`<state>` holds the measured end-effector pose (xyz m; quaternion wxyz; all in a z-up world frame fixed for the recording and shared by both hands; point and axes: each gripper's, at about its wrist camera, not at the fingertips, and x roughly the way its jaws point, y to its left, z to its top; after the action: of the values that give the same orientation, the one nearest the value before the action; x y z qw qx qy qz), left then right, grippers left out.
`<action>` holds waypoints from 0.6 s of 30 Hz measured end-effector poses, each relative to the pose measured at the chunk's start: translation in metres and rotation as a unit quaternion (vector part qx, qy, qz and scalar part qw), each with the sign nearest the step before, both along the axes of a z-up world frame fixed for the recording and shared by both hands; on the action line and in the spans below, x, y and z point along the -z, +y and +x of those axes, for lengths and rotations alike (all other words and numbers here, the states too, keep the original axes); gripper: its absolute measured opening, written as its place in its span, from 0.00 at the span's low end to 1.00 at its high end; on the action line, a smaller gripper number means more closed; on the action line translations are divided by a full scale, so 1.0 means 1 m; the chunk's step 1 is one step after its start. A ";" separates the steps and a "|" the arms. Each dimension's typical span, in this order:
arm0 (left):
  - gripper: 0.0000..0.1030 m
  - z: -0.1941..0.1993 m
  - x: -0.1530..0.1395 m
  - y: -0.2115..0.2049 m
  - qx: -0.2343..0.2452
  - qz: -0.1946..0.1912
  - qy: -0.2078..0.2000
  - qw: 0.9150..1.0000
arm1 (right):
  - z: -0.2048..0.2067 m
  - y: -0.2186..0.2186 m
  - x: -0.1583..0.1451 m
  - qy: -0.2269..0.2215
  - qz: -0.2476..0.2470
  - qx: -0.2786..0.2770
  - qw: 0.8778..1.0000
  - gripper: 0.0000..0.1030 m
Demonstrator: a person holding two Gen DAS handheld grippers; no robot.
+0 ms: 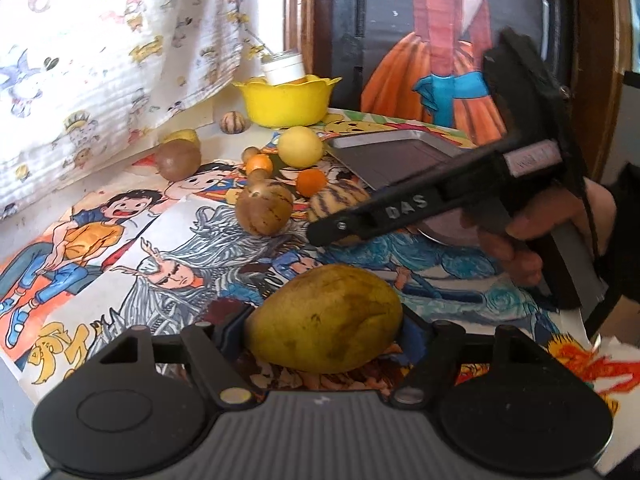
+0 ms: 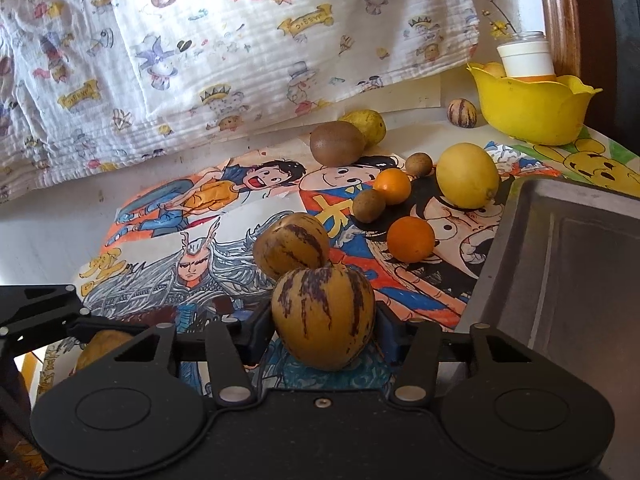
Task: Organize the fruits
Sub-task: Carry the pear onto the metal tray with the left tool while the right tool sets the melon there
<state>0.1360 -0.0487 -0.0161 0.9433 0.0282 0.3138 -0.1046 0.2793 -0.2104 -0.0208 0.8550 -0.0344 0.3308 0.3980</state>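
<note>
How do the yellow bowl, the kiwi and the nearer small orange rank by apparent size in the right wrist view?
1. yellow bowl, clearly largest
2. kiwi
3. nearer small orange
The orange lies closer to the camera, so its gap from the kiwi is unsure.

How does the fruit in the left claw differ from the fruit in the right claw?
The mango in the left claw is elongated and lies on its side; the pepino melon in the right claw is rounder. The mango's skin is dull yellow-green with dark blotches; the pepino melon's is tan with purple stripes. Both sit between claw pads, low over the cartoon-printed table cover.
</note>
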 end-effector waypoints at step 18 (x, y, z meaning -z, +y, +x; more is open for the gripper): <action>0.75 0.039 -0.038 0.006 -0.048 -0.027 -0.013 0.998 | 0.004 -0.050 -0.033 -0.015 0.046 0.041 0.998 0.53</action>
<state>0.1750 -0.0425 0.0222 0.9515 -0.0116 0.2999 -0.0670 0.2828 -0.2602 0.0127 0.8761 0.0124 0.2999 0.3773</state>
